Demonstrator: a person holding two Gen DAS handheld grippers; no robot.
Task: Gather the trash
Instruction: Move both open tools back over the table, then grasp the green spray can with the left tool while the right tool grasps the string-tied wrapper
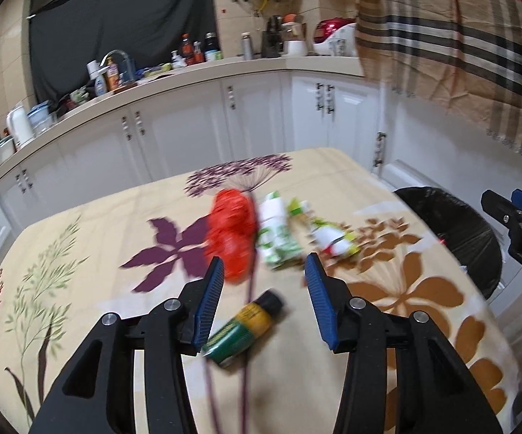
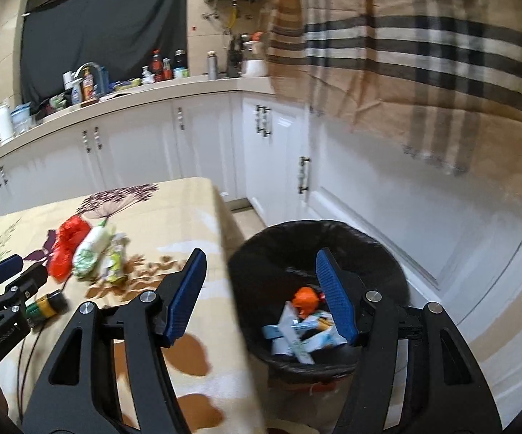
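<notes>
Beige floral-printed cloth covers the surface [image 1: 91, 238]. Left tool [image 1: 264, 271]: blue-padded jaws stand apart, nothing gripped; a green-and-yellow tube with a black cap [image 1: 246, 325] lies on the cloth below and between them, untouched. Beyond it, near the far middle of the surface, lies a cluster of trash: a crumpled red plastic bag [image 1: 230, 231], a white-and-green printed wrapper [image 1: 275, 235] just beside it, and a smaller white-green packet with a red mark [image 1: 333, 238] to the right. Picture blurred.

Right tool [image 2: 261, 282]: jaws apart, empty, over the surface edge and a round bin lined with a black plastic bag [image 2: 261, 253] standing on the floor beside the surface. Inside the bin: an orange crumpled piece [image 2: 306, 300] and blue-white wrappers [image 2: 297, 336]. White cabinet doors [image 2: 134, 152] run behind.
</notes>
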